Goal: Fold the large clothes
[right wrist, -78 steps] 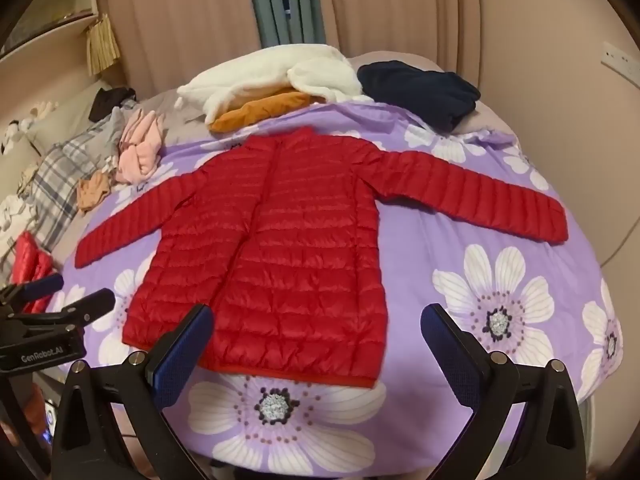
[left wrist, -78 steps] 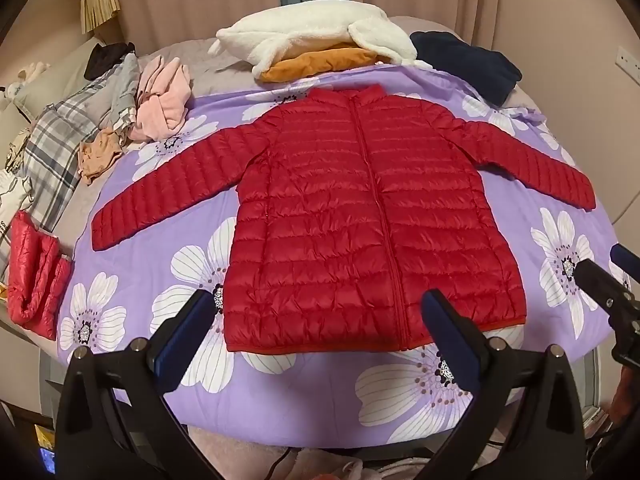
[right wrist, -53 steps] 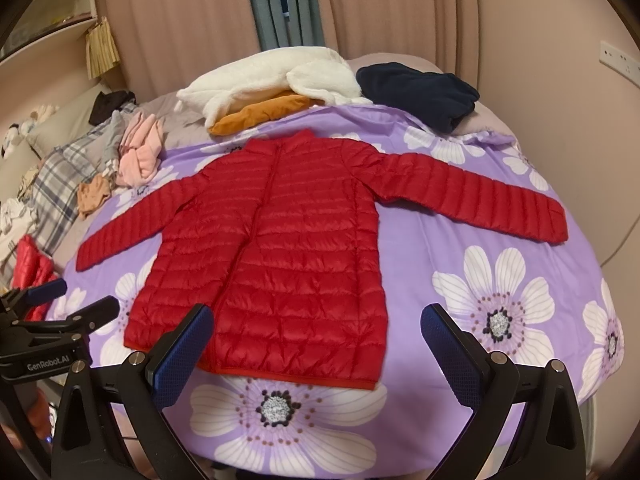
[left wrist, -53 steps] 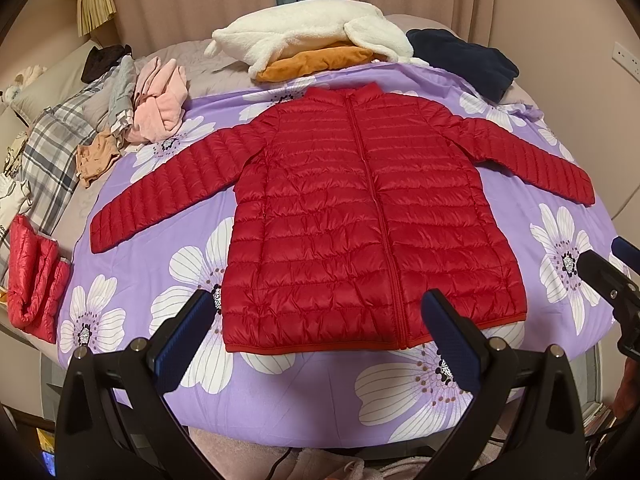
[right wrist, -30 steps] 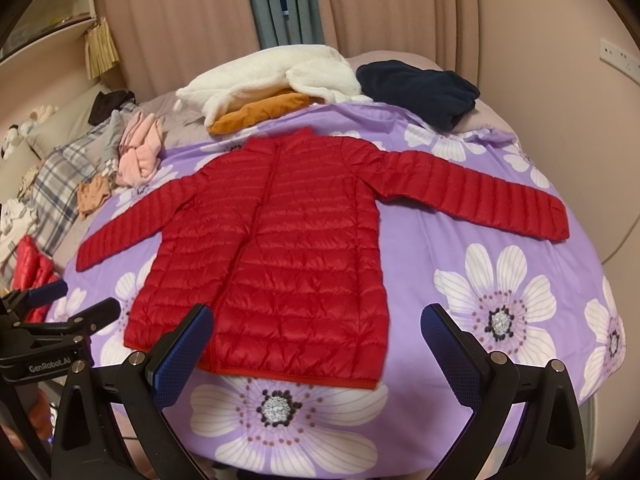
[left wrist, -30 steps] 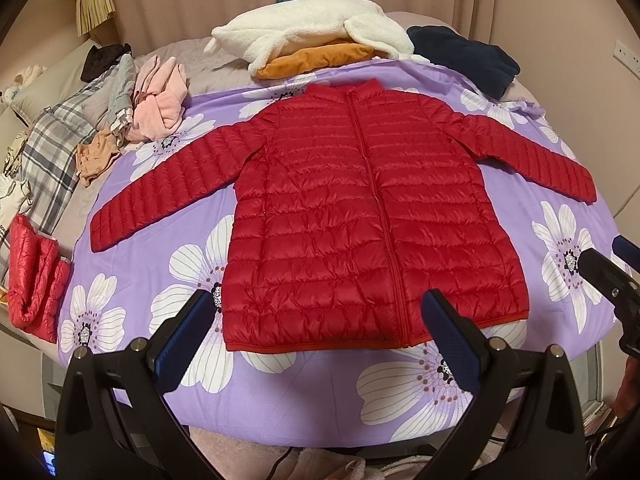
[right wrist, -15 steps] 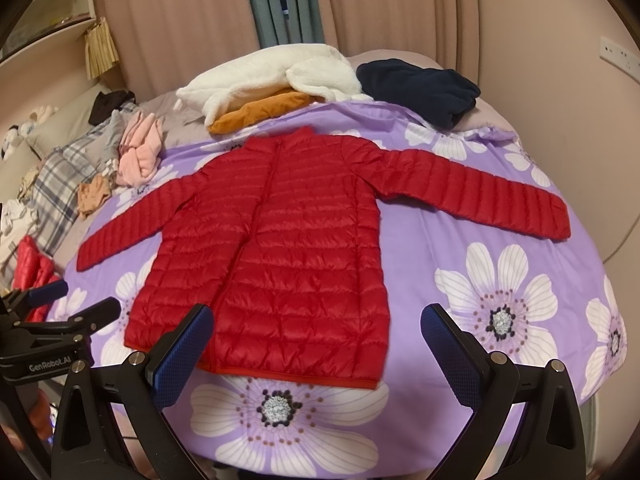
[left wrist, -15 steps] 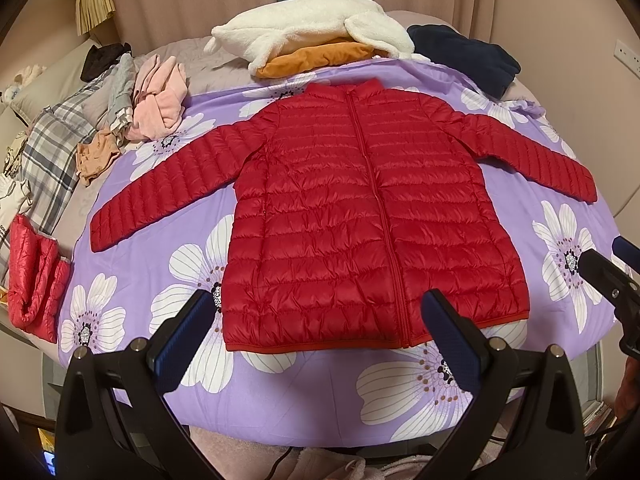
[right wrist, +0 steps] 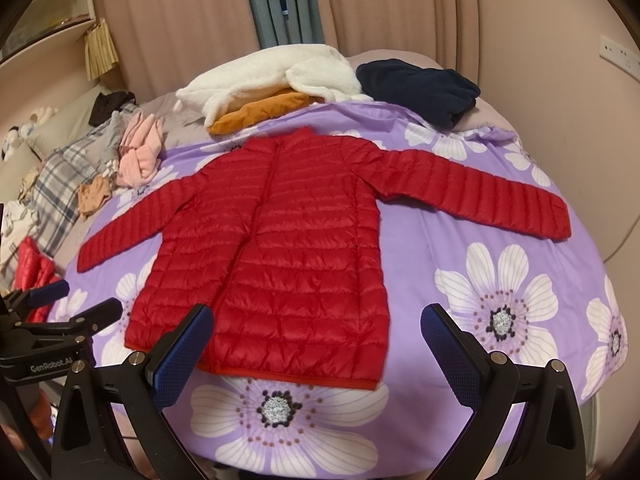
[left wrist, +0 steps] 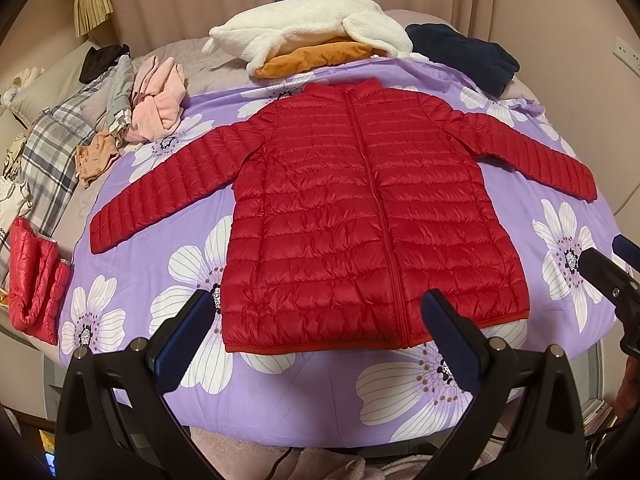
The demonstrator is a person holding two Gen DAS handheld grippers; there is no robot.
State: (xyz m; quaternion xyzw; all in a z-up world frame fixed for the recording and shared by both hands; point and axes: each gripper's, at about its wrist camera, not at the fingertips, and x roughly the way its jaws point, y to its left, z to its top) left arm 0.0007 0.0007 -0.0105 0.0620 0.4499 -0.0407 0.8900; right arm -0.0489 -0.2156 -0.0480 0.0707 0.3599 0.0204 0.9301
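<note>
A red quilted puffer jacket (left wrist: 360,216) (right wrist: 280,248) lies flat and zipped on a purple flowered bedspread (left wrist: 168,264) (right wrist: 500,280), both sleeves spread out to the sides, hem toward me. My left gripper (left wrist: 320,320) hovers open just short of the hem, holding nothing. My right gripper (right wrist: 318,334) is open too, above the hem's right half. Each gripper shows at the edge of the other's view: the right one (left wrist: 616,276) and the left one (right wrist: 60,308).
A white fleece on an orange garment (left wrist: 312,36) and a navy garment (left wrist: 460,56) lie at the far end of the bed. Pink, grey and plaid clothes (left wrist: 156,100) are piled on the left, and a folded red puffer (left wrist: 34,276) sits at the left edge.
The views have drifted only slightly; the jacket and both open grippers stay as they were.
</note>
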